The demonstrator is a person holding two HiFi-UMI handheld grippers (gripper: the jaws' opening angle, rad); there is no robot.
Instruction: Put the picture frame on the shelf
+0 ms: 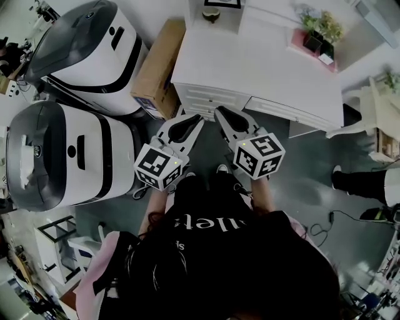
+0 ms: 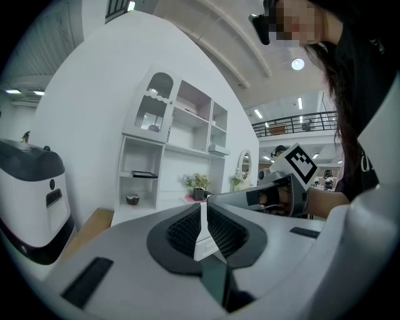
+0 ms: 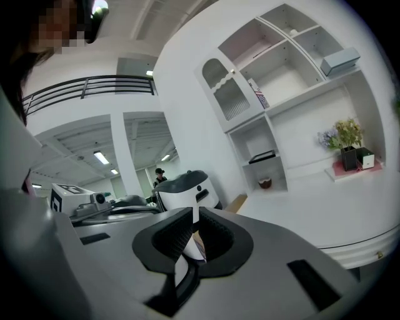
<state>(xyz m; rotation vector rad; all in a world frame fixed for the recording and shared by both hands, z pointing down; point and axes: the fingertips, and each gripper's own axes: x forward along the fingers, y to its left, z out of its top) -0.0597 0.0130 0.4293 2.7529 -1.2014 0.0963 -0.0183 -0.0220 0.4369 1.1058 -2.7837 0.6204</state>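
Head view: both tools clenched on nothing, frame apparently shelved.
Left gripper (image 1: 192,119) and right gripper (image 1: 220,114) hold their jaws together, empty. Ahead of them, well apart, the picture frame (image 2: 145,174) lies in a shelf (image 2: 121,175) compartment, so placing looks done and the next move needs only a retreat.

The white cabinet (image 1: 262,75) carries a potted plant (image 1: 320,30), a small bowl (image 1: 211,15) and a picture frame (image 2: 145,174).

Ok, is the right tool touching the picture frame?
Apart. The right gripper view shows the right tool empty, with open space between it and the picture frame, which lies in a shelf compartment.
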